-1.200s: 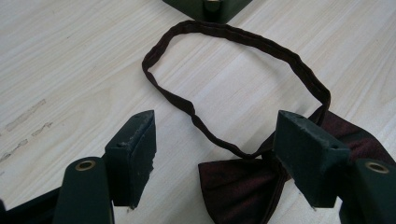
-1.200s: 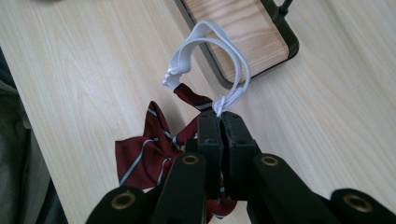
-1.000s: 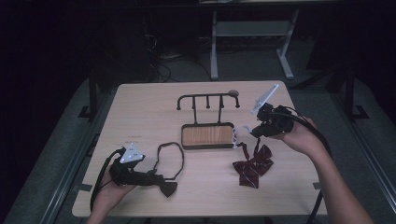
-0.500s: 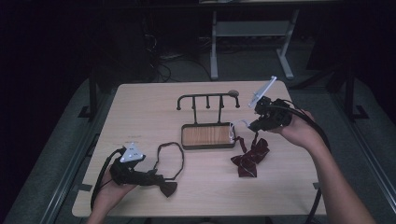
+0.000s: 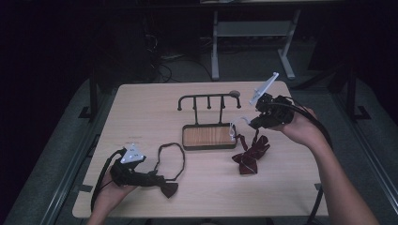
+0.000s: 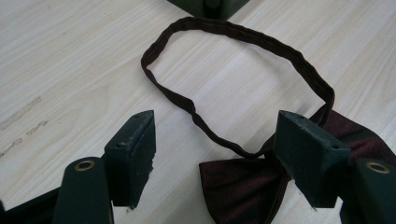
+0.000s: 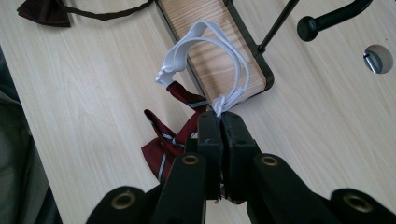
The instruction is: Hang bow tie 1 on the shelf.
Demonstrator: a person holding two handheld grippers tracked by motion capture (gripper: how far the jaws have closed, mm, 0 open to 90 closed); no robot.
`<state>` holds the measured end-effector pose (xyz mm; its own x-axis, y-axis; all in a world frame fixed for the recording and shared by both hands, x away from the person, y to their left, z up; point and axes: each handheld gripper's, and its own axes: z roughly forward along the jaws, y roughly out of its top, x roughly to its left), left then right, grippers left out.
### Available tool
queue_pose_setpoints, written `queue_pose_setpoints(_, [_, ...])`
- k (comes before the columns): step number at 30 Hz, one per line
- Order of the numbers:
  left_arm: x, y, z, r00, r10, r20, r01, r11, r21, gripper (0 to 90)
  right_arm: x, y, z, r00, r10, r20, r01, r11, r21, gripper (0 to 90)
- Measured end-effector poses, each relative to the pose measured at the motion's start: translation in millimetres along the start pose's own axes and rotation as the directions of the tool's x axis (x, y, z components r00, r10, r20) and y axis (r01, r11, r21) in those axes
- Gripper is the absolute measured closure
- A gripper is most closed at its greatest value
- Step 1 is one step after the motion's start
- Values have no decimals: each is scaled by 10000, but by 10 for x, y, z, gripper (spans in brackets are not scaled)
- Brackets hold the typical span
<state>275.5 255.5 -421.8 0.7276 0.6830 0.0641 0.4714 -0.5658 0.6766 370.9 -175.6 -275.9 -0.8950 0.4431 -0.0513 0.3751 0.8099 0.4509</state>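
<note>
Your right gripper (image 5: 257,123) is raised above the desk (image 5: 141,108) toward its right edge, its jaws clenched on the white elastic loop (image 7: 205,56) of the striped red bow tie (image 5: 249,153), so the loop hangs over the right end of the wooden-based hook rack (image 5: 209,136) while the bow itself rests on the desk just right of the rack. Your left gripper (image 5: 157,180) lies low near the front left corner with its jaws spread wide and released, one on either side of the dark bow tie (image 6: 247,186), whose band (image 6: 233,60) lies in a loop on the desk beyond the jaws.
</note>
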Motion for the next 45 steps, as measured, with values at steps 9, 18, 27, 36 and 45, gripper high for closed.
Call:
queue_pose_setpoints(9, [-7,-24,-37,10000,17,-81,-17,10000,0,302,-2,55,-5,9999,-114,9,114,9999,50,872])
queue_pose_setpoints(18, [-1,-8,-39,9999,16,-115,-17,10000,-70,302,-16,93,-33,9999,-77,108,77,10000,-20,871])
queue_pose_setpoints(27, [-17,-2,-33,9999,98,-121,-98,9999,-53,302,-86,146,-38,9998,42,191,-45,9999,134,872])
queue_pose_setpoints(36, [-11,-3,-38,9999,84,-109,-84,9999,-63,302,-206,221,-120,9995,244,220,-246,9996,106,873])
queue_pose_setpoints(45, [-20,5,-47,9999,105,-108,-106,9999,-92,302,-328,296,-167,9980,529,336,-534,9985,137,873])
